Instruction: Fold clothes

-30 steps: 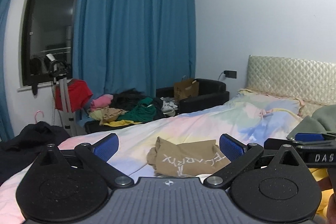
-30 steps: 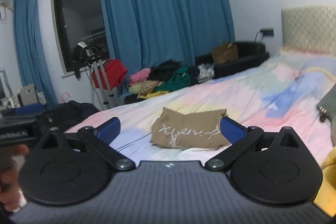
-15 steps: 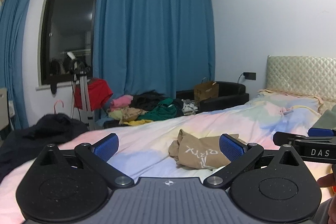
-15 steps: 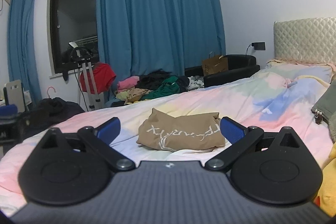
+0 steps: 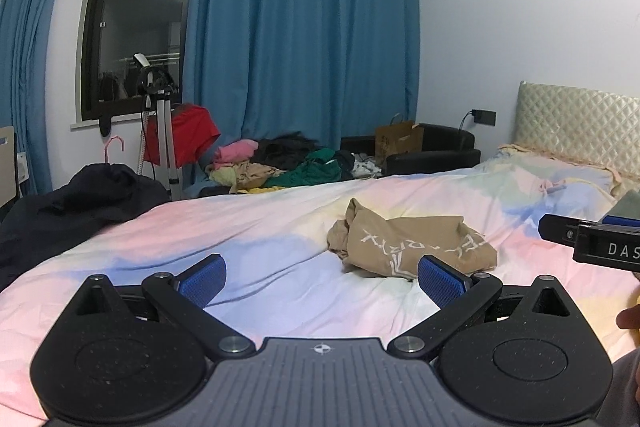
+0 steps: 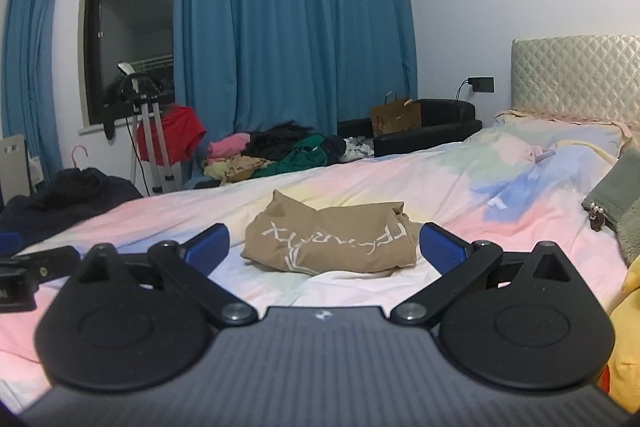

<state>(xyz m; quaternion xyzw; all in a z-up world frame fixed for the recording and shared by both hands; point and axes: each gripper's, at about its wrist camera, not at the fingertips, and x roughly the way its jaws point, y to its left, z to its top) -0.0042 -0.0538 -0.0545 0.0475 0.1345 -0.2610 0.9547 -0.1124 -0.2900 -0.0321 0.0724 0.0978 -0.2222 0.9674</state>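
1. A tan shirt (image 6: 332, 243) lies in a loose, half-folded bundle near the middle of the bed (image 6: 500, 163), white lettering showing on top.
2. The right gripper (image 6: 324, 247) hangs just short of the shirt and faces it squarely; its jaws are spread wide and hold nothing.
3. The left gripper (image 5: 320, 277) hangs to the left of the shirt, over bare sheet, with the shirt off to its right; its jaws are spread too, and empty.
4. Neither gripper touches the cloth, so I judge the step in hand to be the approach, before any grasp.
5. The next move, as I see it, calls for each gripper to come down on a separate edge or corner of the bundle and pinch one layer only, so the shirt can be lifted and laid flat.
6. A heap of clothes (image 6: 272, 155) waits on the far side of the bed, so most of the folding looks undone.
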